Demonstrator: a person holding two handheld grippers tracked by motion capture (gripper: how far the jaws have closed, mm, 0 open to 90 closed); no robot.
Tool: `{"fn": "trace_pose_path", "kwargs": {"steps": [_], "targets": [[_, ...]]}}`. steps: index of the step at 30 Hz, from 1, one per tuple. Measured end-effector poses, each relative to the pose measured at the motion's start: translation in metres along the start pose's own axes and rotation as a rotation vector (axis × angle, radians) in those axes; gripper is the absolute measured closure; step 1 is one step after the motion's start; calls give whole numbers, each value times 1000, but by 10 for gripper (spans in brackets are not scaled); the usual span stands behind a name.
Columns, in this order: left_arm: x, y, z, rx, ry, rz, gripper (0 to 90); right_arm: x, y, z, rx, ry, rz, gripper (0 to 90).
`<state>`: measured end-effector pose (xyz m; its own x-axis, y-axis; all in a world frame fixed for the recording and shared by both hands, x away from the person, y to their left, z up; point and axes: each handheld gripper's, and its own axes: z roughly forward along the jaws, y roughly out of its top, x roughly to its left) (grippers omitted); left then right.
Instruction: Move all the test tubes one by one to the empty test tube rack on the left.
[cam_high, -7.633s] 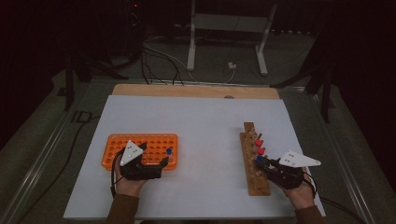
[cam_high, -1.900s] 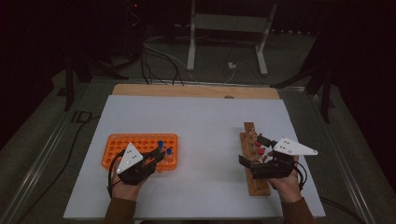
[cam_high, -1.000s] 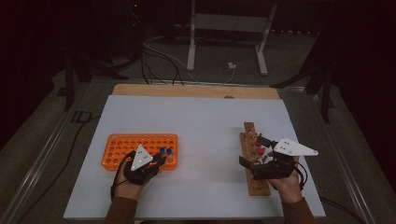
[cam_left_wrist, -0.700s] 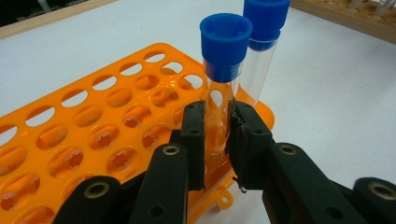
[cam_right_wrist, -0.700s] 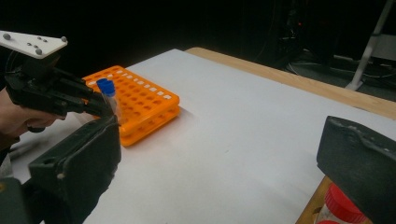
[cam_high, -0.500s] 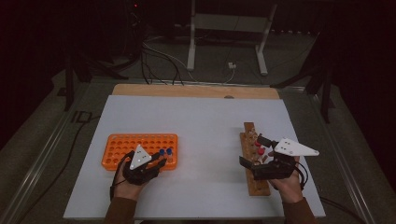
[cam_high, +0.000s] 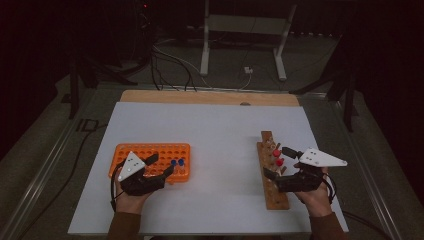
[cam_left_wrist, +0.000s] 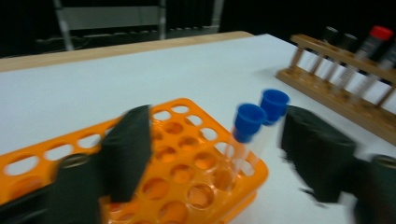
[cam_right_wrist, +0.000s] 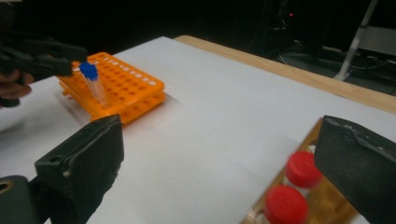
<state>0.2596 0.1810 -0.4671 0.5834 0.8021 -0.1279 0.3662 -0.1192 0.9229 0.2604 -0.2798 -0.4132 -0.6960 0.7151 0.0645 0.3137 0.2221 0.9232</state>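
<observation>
Two clear tubes with blue caps (cam_high: 177, 162) (cam_left_wrist: 248, 121) stand in the near right corner of an orange rack (cam_high: 150, 150) (cam_left_wrist: 187, 168). My left gripper (cam_high: 162, 165) (cam_left_wrist: 217, 126) has just been opening; its jaws now stand apart on either side of the tubes, pads clear of them. My right gripper (cam_high: 277, 162) (cam_right_wrist: 224, 140) is open and hovers over the wooden rack (cam_high: 274, 192) (cam_right_wrist: 327, 196), its jaws flanking two red-capped tubes (cam_high: 278, 157) (cam_right_wrist: 302, 169). The right gripper view also takes in the orange rack (cam_right_wrist: 126, 84) and the left gripper (cam_right_wrist: 42, 56).
The white table top (cam_high: 220, 135) has a wooden strip along its far edge (cam_high: 210, 97). Dark-capped tubes (cam_left_wrist: 336, 37) and a red-capped tube (cam_left_wrist: 380, 32) stand in the wooden rack (cam_left_wrist: 336, 88). Stand legs and cables lie on the floor beyond (cam_high: 240, 50).
The left gripper's jaws have opened off the blue-capped tube, which stays upright in the orange rack, and the hand has drawn back a little. The right gripper has not moved.
</observation>
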Motion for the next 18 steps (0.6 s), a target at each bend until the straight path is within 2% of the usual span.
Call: {"fn": "trace_pose_path", "kwargs": {"steps": [1,3,5,6,10,13,15,18], "targets": [[1,1,-1,-5,13,-3,187,-1,-1,-1,7,-6,0,23],[3,3,-4,-19,25,-17,130,-4,-4,-1,24,-19,-4,26],[4,4,-6,-17,53,-30,29,-8,-7,-2,41,-30,0,51],[5,4,-7,-18,57,-31,8,-10,-9,-2,47,-36,0,71],[7,4,-9,-29,58,-41,2,-15,-19,-4,73,-56,11,188],[7,3,-9,-29,57,-45,3,-18,-27,-4,97,-95,-1,342],[7,3,-9,-27,58,-47,2,-20,-30,-3,107,-99,-6,437],[8,3,-9,-29,57,-57,3,-22,-33,0,122,-111,-17,524]]}}
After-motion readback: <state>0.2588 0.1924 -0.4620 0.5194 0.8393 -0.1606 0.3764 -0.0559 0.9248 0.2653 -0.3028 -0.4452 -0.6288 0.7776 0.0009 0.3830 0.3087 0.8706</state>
